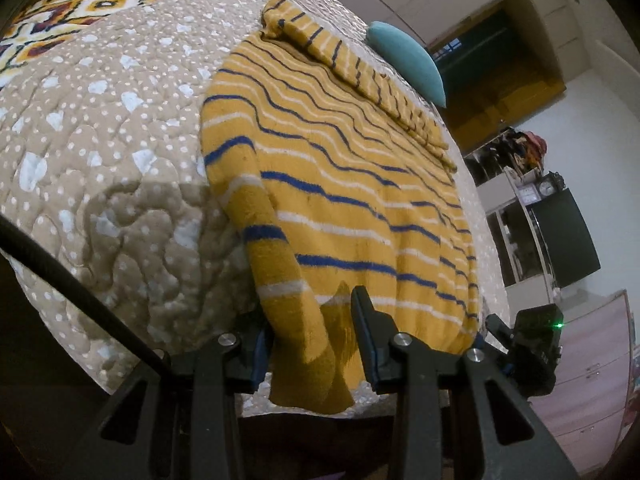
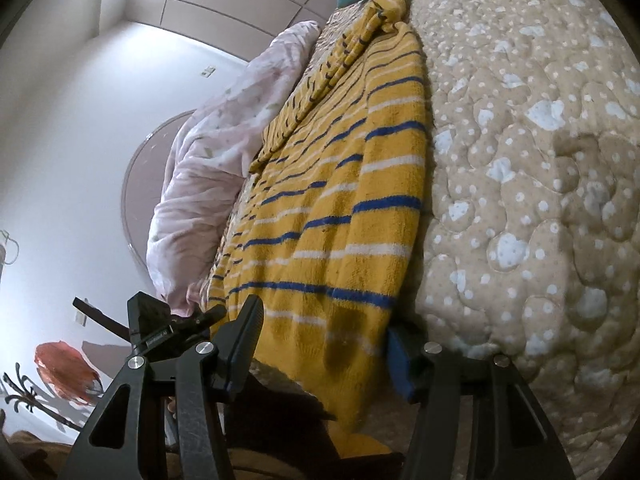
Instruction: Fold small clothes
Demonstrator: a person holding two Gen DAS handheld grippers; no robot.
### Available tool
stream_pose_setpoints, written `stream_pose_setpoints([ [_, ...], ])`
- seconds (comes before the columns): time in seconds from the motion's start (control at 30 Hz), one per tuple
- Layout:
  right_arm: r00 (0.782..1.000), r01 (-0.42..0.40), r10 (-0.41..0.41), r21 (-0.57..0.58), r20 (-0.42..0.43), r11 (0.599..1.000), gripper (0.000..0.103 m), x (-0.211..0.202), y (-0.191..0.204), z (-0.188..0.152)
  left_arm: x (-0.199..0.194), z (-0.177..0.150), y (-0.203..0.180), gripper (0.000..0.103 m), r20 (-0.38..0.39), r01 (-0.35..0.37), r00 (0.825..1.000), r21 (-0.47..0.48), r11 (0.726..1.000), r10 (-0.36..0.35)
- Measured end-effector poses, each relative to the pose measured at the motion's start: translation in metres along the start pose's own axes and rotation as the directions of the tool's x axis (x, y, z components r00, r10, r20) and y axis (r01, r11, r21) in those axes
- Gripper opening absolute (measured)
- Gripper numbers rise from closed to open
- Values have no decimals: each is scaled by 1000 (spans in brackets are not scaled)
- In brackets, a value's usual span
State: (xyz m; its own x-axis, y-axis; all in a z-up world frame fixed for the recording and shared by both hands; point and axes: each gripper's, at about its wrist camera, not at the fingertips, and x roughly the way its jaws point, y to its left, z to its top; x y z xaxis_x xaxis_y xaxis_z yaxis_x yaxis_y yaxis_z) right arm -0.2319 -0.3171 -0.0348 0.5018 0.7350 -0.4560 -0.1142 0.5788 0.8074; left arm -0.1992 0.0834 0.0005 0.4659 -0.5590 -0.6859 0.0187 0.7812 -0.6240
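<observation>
A small yellow garment with blue and white stripes [image 1: 340, 184] lies flat on the beige quilted bed [image 1: 100, 140], one sleeve folded across its far side. Its near hem hangs over the bed's edge. My left gripper [image 1: 314, 332] is open with its jaws on either side of the hem's left corner. In the right wrist view the same garment [image 2: 340, 200] lies ahead, and my right gripper [image 2: 324, 344] is open around the hem's other corner. One finger [image 1: 364, 320] lies on top of the cloth. The right gripper [image 1: 536, 344] shows in the left view.
A teal pillow [image 1: 408, 60] lies beyond the garment. A pale pink blanket [image 2: 224, 152] is bunched on the bed beside it. A patterned cover [image 1: 72, 12] lies at the far end. A wardrobe and shelves [image 1: 532, 184] stand off the bed.
</observation>
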Motion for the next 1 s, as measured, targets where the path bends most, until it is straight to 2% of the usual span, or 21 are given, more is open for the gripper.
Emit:
stream_pose_setpoints([
  [0.1, 1000, 12, -12, -15, -23, 1000, 59, 5, 4, -1, 2, 2, -1, 41, -3, 2, 1000, 0, 1000, -2],
  [0.17, 999, 40, -41, -35, -36, 999, 57, 12, 10, -5, 4, 3, -4, 40, -10, -22, 1000, 13, 1000, 22],
  [0.2, 998, 58, -60, -47, -36, 997, 54, 13, 11, -6, 4, 4, -5, 37, -12, -40, 999, 19, 999, 40],
  [0.23, 995, 89, -91, -65, -36, 994, 51, 17, 14, -7, 5, 4, -7, 23, -13, -73, 997, 27, 997, 73],
  [0.27, 993, 113, -116, -75, -36, 991, 43, 18, 15, -8, 6, 5, -9, 16, -11, -129, 991, 39, 991, 130],
  [0.3, 989, 138, -142, -81, -35, 987, 30, 19, 16, -8, 4, 7, -10, 11, -8, -139, 990, 42, 989, 140],
  [0.37, 982, 179, -182, -83, -41, 980, 12, 21, 17, -5, -5, 8, -13, 8, 21, -138, 990, 36, 990, 137],
  [0.53, 989, 140, -144, -124, -26, 982, 8, -3, 39, -8, -45, 2, -35, 8, 107, -172, 981, 114, 978, 160],
  [0.63, 993, 117, -120, -181, -7, 976, 7, -26, 59, -13, -70, -11, -49, 8, 142, -159, 980, 148, 976, 139],
  [0.73, 995, 100, -104, -213, -7, 972, 7, -37, 71, -22, -71, -17, -54, 8, 155, -185, 975, 179, 966, 158],
  [0.8, 992, 113, -121, -227, -21, 967, 7, -31, 73, -21, -64, -12, -50, 8, 146, -206, 972, 176, 963, 182],
  [0.87, 991, 116, -127, -235, -32, 965, 7, -24, 74, -12, -57, 2, -45, 8, 136, -194, 975, 154, 969, 174],
  [0.93, 993, 107, -117, -239, -28, 965, 7, -17, 80, 2, -56, 17, -48, 8, 162, -198, 972, 162, 967, 172],
  [1.0, 994, 101, -106, -256, -5, 961, 7, -16, 87, 21, -55, 41, -59, 8, 210, -224, 960, 188, 956, 184],
])
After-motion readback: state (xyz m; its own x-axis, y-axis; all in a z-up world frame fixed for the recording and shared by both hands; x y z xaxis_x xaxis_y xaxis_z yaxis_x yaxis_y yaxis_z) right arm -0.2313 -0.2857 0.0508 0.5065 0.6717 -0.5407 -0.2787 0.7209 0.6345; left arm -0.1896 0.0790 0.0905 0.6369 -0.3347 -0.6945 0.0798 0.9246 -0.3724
